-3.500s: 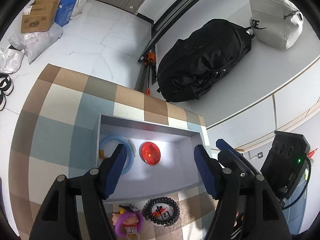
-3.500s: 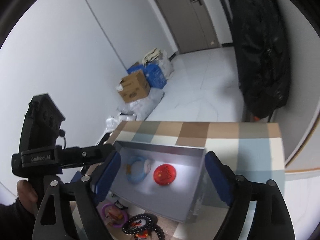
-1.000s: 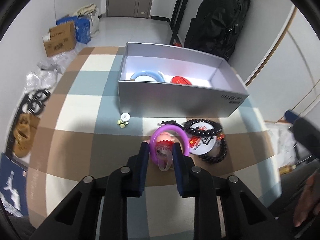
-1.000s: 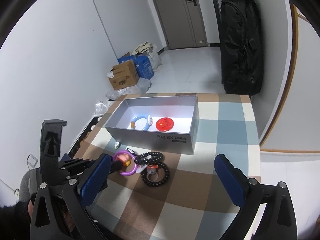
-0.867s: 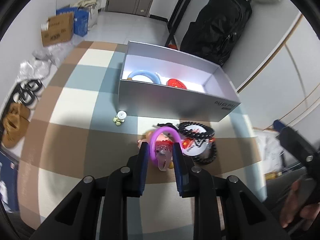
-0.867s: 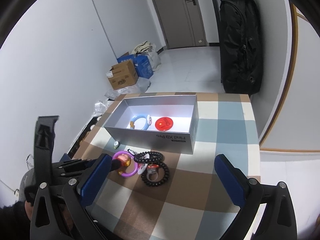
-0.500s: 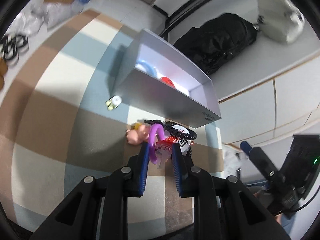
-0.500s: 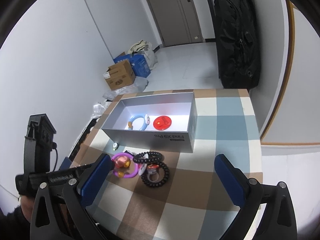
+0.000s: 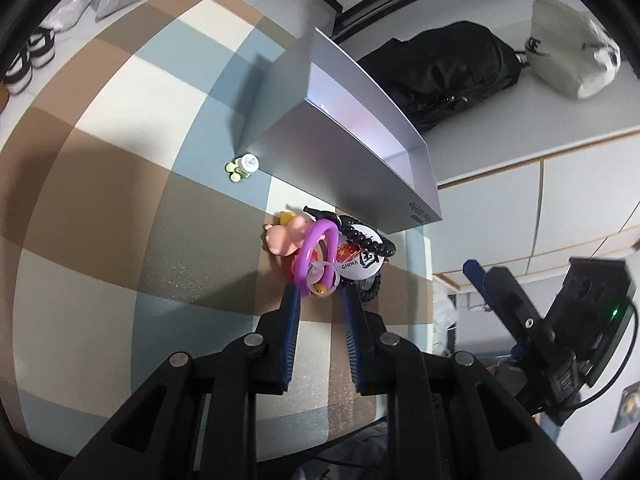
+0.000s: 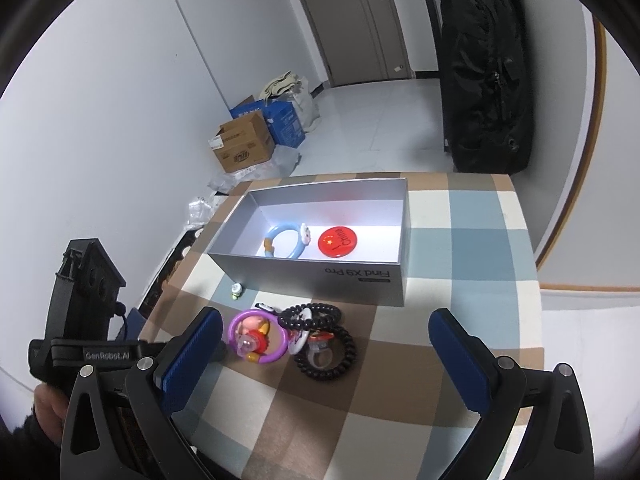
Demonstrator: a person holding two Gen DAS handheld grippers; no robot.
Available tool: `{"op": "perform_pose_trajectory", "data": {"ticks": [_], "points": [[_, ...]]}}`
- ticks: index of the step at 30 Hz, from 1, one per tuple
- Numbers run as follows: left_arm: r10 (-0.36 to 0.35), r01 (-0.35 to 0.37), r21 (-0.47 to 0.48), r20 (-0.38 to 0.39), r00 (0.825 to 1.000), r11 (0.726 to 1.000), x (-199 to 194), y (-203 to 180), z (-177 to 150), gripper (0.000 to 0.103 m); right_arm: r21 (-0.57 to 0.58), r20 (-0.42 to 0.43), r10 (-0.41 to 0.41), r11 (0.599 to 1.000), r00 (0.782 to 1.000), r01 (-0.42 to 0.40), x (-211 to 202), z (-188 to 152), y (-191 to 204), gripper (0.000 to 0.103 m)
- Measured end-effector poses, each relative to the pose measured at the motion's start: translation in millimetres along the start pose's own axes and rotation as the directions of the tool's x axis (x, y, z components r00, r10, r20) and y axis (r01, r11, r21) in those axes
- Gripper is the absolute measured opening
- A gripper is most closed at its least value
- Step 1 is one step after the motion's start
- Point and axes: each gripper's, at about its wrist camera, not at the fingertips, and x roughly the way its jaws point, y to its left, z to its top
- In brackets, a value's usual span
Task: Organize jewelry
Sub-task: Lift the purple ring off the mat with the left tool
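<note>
The left gripper (image 9: 320, 296) has its two blue-padded fingers (image 9: 291, 308) closed narrow on the near edge of the purple plastic ring bracelet (image 9: 316, 254), which carries a small pink pig charm (image 9: 285, 236). In the left wrist view the ring stands tilted up from the checked tablecloth (image 9: 120, 184); in the right wrist view the same purple ring (image 10: 258, 338) is just in front of the left gripper's tip (image 10: 219, 350). The right gripper (image 10: 326, 350) is wide open with nothing between its blue pads (image 10: 192, 356), and it hangs above the near part of the table.

Just beside the purple ring, touching it, lies a black beaded bracelet (image 10: 330, 354) together with a round white badge (image 9: 360, 264) printed "CHINA". These things crowd the right side of the ring. A little to the left and farther, a small white and yellow-green trinket (image 9: 242, 168) lies close to the corner of the box.

Behind them stands the open silver-grey cardboard box (image 10: 320, 274); its near wall rises between the bracelets and the inside. In the box lie a light blue ring bracelet (image 10: 286, 242) and a round red badge (image 10: 337, 242), near each other.

Farther, on the floor, are a brown cardboard carton (image 10: 242, 146) and a blue carton (image 10: 286, 122). A large black backpack (image 10: 484, 68) hangs at the wall by the grey door (image 10: 356, 20).
</note>
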Motion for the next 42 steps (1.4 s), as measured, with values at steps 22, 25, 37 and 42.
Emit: {"op": "perform_pose_trajectory", "data": {"ticks": [22,25,37,42], "points": [[0.145,-0.149,0.077,0.052,0.988,0.986,17,-6,22,0.004,0.036,-0.031,-0.014,0.999,0.999,0.015,5,1,-10,0.103],[0.159,-0.168,0.112,0.081,0.984,0.980,10,-11,21,0.003,0.041,-0.033,-0.013,0.999,0.999,0.014,5,1,-12,0.103],[0.040,-0.058,0.144,0.125,0.991,0.988,-16,-24,7,0.002,0.057,-0.012,-0.001,0.998,1.000,0.002,-5,0,-15,0.103],[0.011,-0.034,0.138,0.163,0.986,0.990,-31,-28,4,0.002,0.066,-0.015,0.008,0.998,1.000,-0.007,-5,-1,-17,0.103]]}}
